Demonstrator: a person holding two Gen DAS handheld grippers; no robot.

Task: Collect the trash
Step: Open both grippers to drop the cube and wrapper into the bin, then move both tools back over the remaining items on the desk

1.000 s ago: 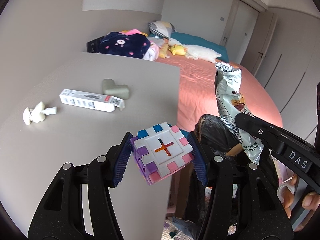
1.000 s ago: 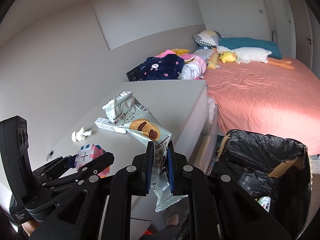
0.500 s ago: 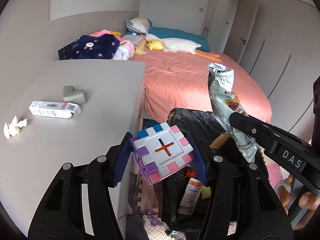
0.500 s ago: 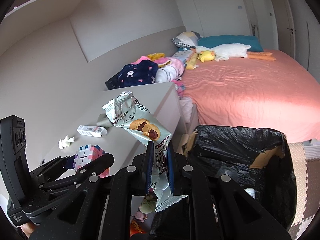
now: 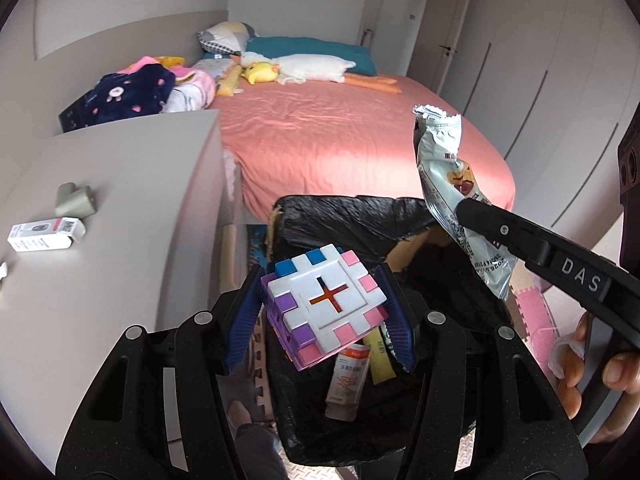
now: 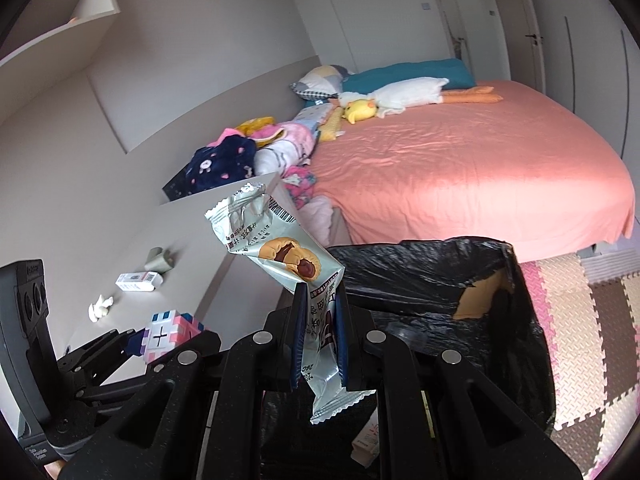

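My left gripper is shut on a pastel puzzle cube of white, pink, purple and blue, with an orange cross slot on top. It hangs over the black-lined trash bin. My right gripper is shut on a silvery snack wrapper that stands up from the blue pads above the bin's near rim. In the left wrist view the wrapper and the right gripper's black arm show at the right. The cube shows at lower left in the right wrist view.
A grey desk at the left bears a white carton, a grey-green holder and a crumpled tissue. A pink bed with plush toys and clothes lies behind. Cartons lie inside the bin. Foam mats cover the floor.
Both grippers have swung from the desk to the right, over the bin, still holding the cube and the wrapper. The desk items have slid to the left edge of view.
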